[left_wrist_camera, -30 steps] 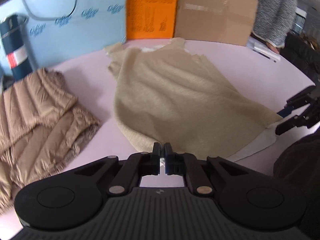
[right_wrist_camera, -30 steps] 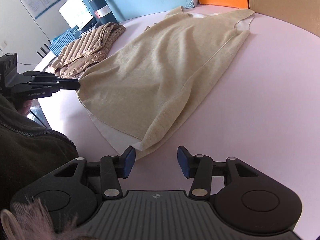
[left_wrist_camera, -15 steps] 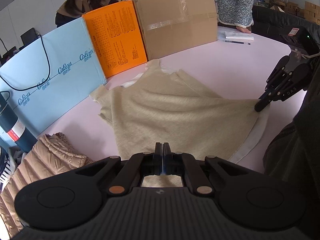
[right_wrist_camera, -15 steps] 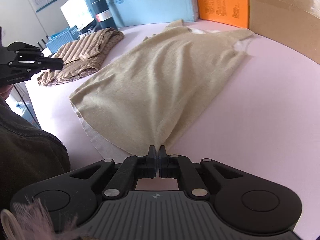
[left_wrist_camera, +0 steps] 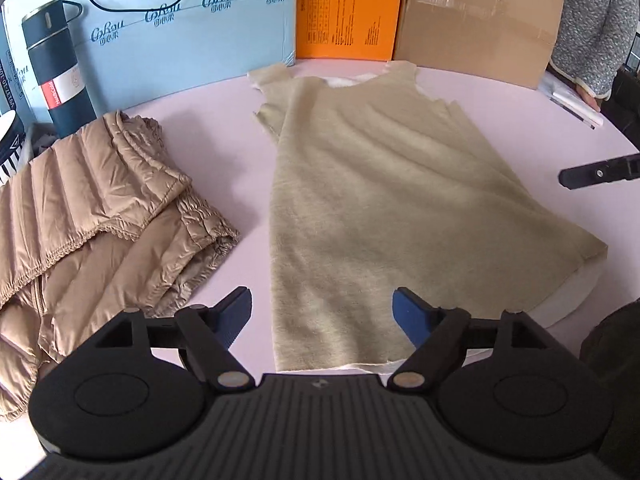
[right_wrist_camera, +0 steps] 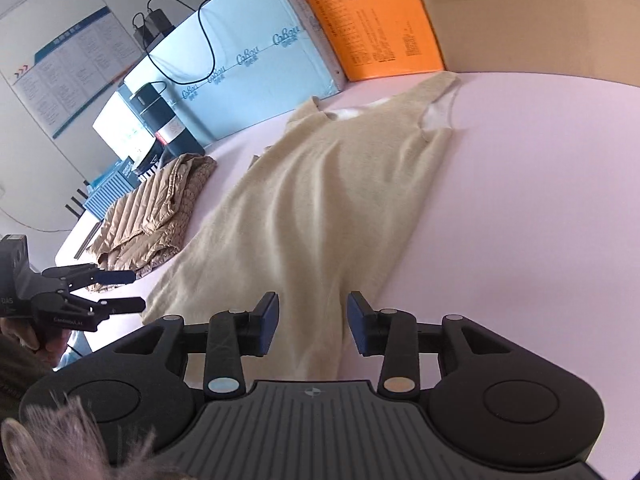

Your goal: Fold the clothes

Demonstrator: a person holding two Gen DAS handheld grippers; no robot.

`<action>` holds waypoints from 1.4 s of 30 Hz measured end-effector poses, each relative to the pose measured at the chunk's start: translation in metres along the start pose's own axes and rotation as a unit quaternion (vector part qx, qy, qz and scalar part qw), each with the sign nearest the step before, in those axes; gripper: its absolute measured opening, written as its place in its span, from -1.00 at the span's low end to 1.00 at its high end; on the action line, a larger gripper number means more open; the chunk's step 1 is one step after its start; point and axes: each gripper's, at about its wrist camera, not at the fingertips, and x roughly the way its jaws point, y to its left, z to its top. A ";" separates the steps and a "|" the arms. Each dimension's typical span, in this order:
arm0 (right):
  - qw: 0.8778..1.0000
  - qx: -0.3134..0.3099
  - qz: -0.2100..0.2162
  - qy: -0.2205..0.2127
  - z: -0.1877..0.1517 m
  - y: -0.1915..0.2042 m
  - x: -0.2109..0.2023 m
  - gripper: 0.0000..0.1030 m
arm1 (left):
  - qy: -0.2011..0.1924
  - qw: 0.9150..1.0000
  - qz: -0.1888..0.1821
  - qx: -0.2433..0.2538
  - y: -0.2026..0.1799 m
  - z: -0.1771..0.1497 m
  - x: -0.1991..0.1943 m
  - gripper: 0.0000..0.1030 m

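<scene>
A beige sleeveless knit vest (left_wrist_camera: 384, 200) lies flat on the pink table (left_wrist_camera: 224, 120), neck toward the far boxes, hem toward me; its white lining shows at the hem. My left gripper (left_wrist_camera: 322, 312) is open above the hem's left corner, holding nothing. My right gripper (right_wrist_camera: 313, 322) is open above the hem's right part, the vest (right_wrist_camera: 320, 208) lying between and beyond its fingers. The right gripper's fingers (left_wrist_camera: 596, 172) show at the right edge of the left wrist view. The left gripper (right_wrist_camera: 120, 290) shows open at the left of the right wrist view.
A tan puffer jacket (left_wrist_camera: 96, 216) lies crumpled left of the vest. A dark flask (left_wrist_camera: 56, 68) stands behind it. A blue bag (left_wrist_camera: 180, 24), an orange box (left_wrist_camera: 348, 8) and a cardboard box (left_wrist_camera: 476, 20) wall the table's far side. A person (left_wrist_camera: 592, 28) stands at the far right.
Both grippers were shut on the vest's hem half a second ago, pulling it taut; now both are open and the vest lies flat on the table.
</scene>
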 end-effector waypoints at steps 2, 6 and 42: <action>1.000 0.007 0.006 -0.005 0.007 -0.001 0.010 -0.31 | 0.005 1.000 -0.005 0.023 -0.008 -0.002 0.006 -0.45; 0.999 -0.022 -0.004 0.038 0.007 0.004 0.027 -0.93 | -0.001 0.997 -0.034 0.063 -0.019 0.003 -0.001 -1.00; 0.984 -0.162 0.055 0.052 0.084 0.039 0.072 0.52 | 0.007 0.989 -0.117 0.092 -0.035 0.091 0.060 0.12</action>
